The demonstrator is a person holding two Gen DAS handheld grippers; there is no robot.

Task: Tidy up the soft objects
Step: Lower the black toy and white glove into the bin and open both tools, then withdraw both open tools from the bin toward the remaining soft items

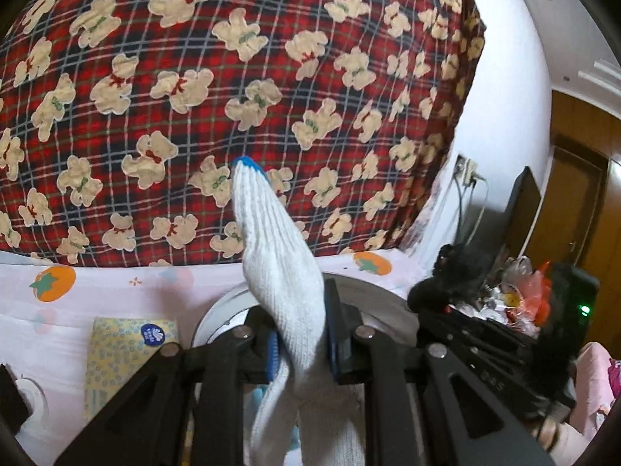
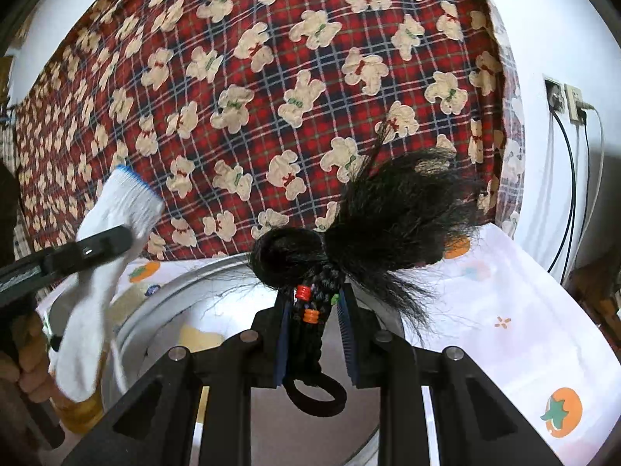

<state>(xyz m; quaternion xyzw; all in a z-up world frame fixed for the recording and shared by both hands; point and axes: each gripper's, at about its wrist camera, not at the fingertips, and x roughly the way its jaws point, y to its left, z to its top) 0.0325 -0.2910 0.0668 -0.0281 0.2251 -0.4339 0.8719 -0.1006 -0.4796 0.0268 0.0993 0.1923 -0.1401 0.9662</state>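
Pointing slightly downward, left gripper (image 1: pixel 300 343) pinches glove (image 1: pixel 271 240).

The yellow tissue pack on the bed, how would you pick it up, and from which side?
Grip the yellow tissue pack across its two long edges, coming straight down from above. It lies flat on the fruit-print sheet with nothing on top, so its narrow width would probably fit the jaws. Both grippers are full now: the left gripper holds the white glove.

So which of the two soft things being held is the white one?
The knitted glove with the blue cuff, in the left gripper. The right gripper holds a black hairpiece with orange beads.
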